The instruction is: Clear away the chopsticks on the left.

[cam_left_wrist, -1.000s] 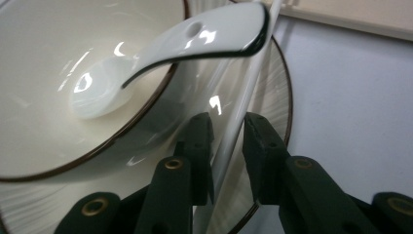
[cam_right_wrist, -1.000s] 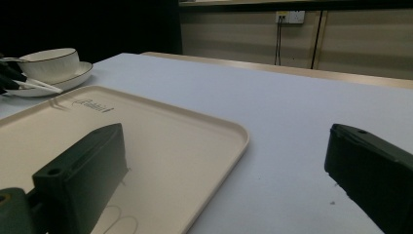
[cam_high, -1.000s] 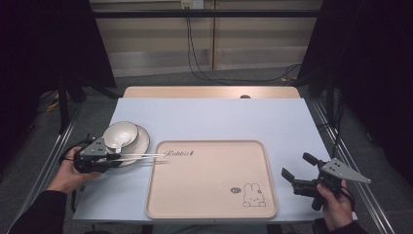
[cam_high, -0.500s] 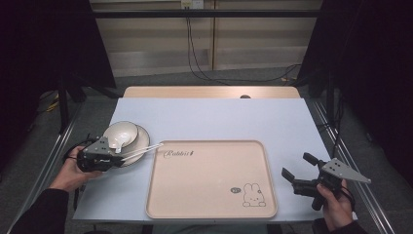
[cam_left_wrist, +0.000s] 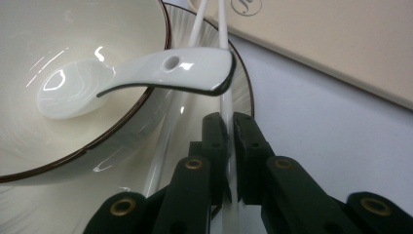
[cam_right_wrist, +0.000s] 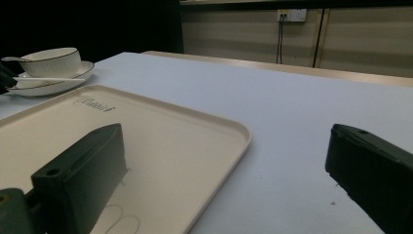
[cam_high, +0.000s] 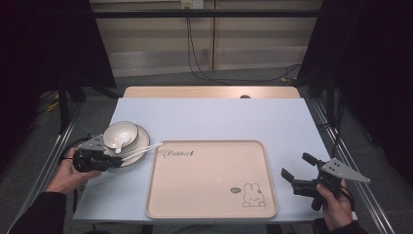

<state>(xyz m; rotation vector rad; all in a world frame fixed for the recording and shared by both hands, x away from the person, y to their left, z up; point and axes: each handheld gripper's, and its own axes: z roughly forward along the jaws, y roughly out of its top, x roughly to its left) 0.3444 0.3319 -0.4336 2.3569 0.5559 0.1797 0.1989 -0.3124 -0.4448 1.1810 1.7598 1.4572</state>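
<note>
A white bowl (cam_high: pixel 122 131) with a white spoon (cam_left_wrist: pixel 160 73) in it stands on a white plate (cam_high: pixel 142 138) at the table's left. Two white chopsticks (cam_high: pixel 144 148) rest across the plate's rim and point toward the beige tray (cam_high: pixel 209 204). My left gripper (cam_high: pixel 116 159) is at the plate's near edge. In the left gripper view its jaws (cam_left_wrist: pixel 228 122) are shut on one chopstick (cam_left_wrist: pixel 227 105), while the other chopstick (cam_left_wrist: pixel 168 139) lies just beside them on the plate (cam_left_wrist: pixel 122 165). My right gripper (cam_high: pixel 296 165) hovers open to the right of the tray, nothing between its jaws (cam_right_wrist: pixel 224 180).
The beige tray (cam_right_wrist: pixel 170 146) with a rabbit print lies in the middle of the pale blue table (cam_high: pixel 219 117). A wooden strip (cam_high: pixel 209 92) runs along the far edge. Cables hang down the wall behind.
The chopstick tips have swung from over the tray's near-left corner toward the far side and come closer together. The left gripper shifted slightly. The right gripper has stayed put.
</note>
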